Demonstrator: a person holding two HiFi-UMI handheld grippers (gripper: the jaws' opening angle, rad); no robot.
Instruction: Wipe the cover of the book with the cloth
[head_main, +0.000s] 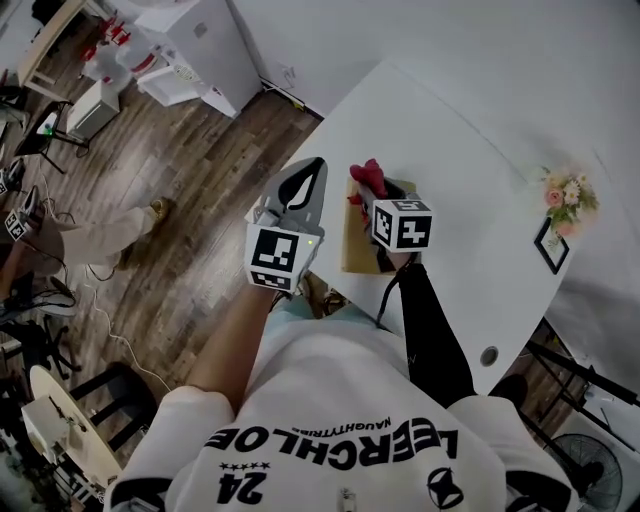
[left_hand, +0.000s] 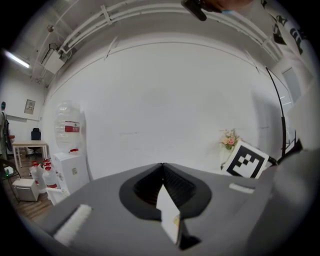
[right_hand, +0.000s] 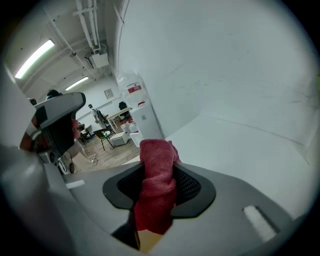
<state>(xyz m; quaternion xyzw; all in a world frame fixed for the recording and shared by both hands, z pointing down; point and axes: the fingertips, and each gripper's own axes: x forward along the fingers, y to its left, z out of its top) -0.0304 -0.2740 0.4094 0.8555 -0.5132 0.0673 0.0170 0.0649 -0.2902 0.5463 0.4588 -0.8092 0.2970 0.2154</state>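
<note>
Right gripper (head_main: 373, 196): fingers clamped on red cloth (head_main: 367, 178), over book (head_main: 352, 250) on surface (head_main: 470, 180). Left gripper (head_main: 314, 172): fingers closed, apparently empty. Wipe seemingly not started; next, press cloth onto cover.

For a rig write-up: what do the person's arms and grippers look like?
The left gripper and right gripper are grey; each pointed claw has a black ribbed lining. Each carries a cube of black-and-white square markers. A black cable leaves the right one. The right arm wears a black sleeve, the left a short white sleeve.
</note>
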